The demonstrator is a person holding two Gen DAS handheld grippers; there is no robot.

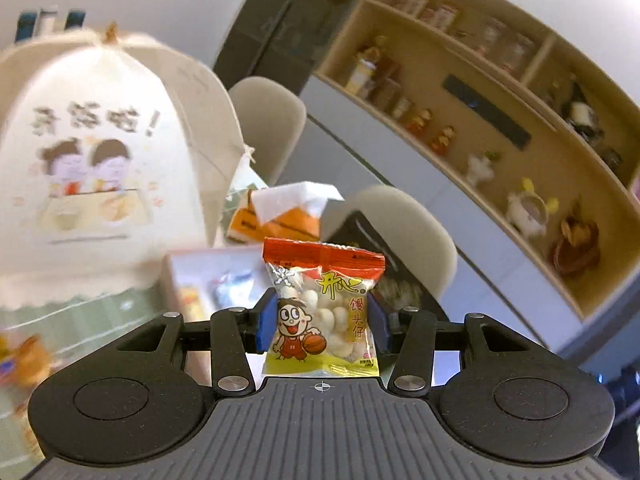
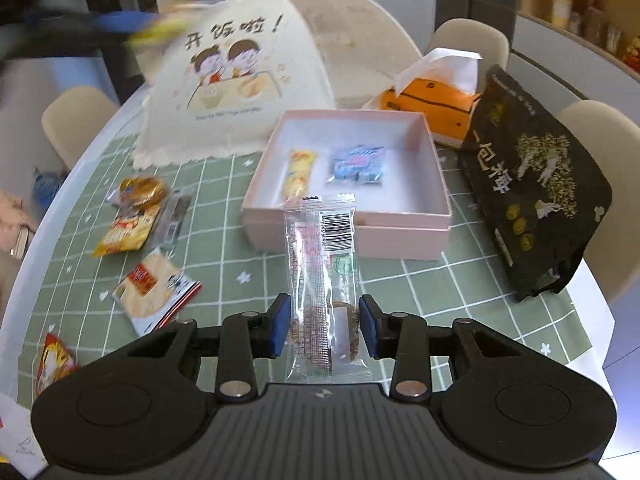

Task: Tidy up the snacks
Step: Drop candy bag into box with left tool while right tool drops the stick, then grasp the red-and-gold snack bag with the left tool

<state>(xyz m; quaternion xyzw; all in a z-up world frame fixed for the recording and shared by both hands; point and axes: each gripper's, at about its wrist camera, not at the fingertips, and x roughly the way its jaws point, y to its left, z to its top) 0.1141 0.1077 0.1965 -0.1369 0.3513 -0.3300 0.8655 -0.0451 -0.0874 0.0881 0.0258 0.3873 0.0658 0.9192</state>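
Two grippers each hold a snack: the left gripper (image 1: 322, 322) squeezes a round-puffs bag (image 1: 322, 308), the right gripper (image 2: 325, 326) pinches a clear packet (image 2: 325, 280) near the pink box (image 2: 400, 236).

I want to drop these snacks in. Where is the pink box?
Right wrist view, centre: the pink box sits on the green cloth, between the food cover and the black bag.

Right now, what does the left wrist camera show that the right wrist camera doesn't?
Left wrist only: the left gripper shut on a bun-ball snack bag, and the full wooden display shelf.

Right wrist only: the right gripper shut on a clear barcoded snack stick, loose snacks on the green checked tablecloth, and the black plum bag.

Both: pink box, cartoon food cover, orange tissue pack.
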